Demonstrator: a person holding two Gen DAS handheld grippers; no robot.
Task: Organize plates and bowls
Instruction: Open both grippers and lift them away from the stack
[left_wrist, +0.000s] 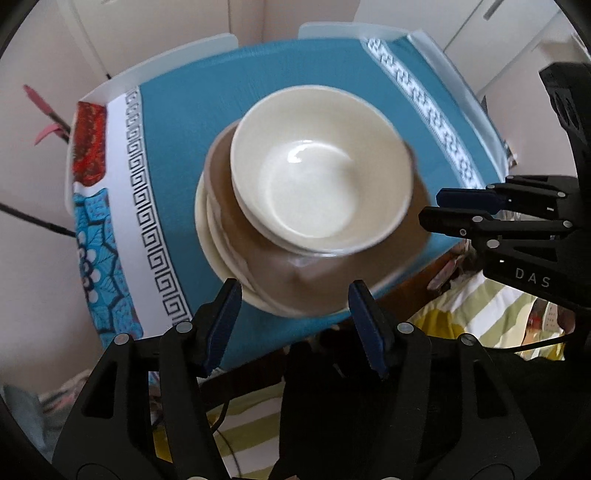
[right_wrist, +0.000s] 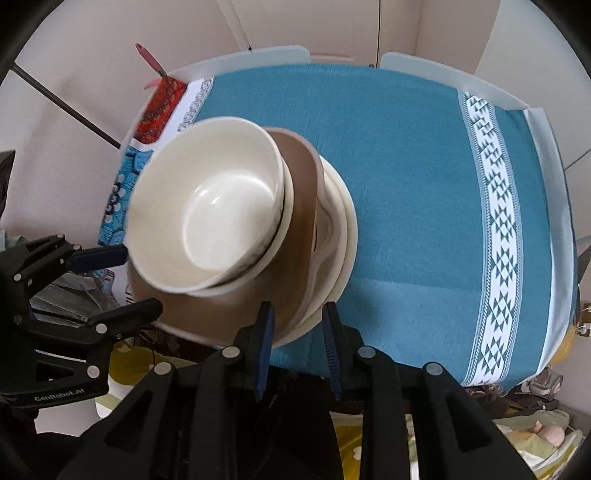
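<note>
Bowl (left_wrist: 321, 177) — cream, glossy glazed ceramic, round with deep curved walls and a bright highlight in the well — tops the stack near the front edge of the table (left_wrist: 443, 51). It nests in a second cream bowl (right_wrist: 275, 254); only that one's rim shows, a thin dark line between the two. Under them, a matte brown dish (left_wrist: 314, 280), wide and shallow, sitting off-centre. Below that, cream plates (left_wrist: 207, 229) with smooth rounded rims, fanned out slightly so the edges step. In the right wrist view one of the cream pieces (right_wrist: 325, 236) has a wavy, moulded lip. Stack leans unevenly; layers not concentric.

Cloth (left_wrist: 295, 62): teal woven fabric with a fine ribbed texture, a white band with black Greek-key print on one side, and a white band with teal geometric weave (right_wrist: 495, 221) on the other. Red and blue patterned patch (left_wrist: 88, 144) at the far left corner. Table edges look like frosted translucent plastic.

Left gripper (left_wrist: 293, 312): black plastic linkage arms with metal pivot pins, blue ribbed pads (left_wrist: 221, 325). Jaws stand apart at a moderate gap, above the near rim of the stack, nothing between them, no pad contact visible.

Right gripper (right_wrist: 297, 332): same build, jaws at a narrow gap, hovering just by the plates' near rim, gripping nothing. Blue pads (right_wrist: 266, 343) clear of the ceramic.

Both frames are motion-blurred around the dishes.
</note>
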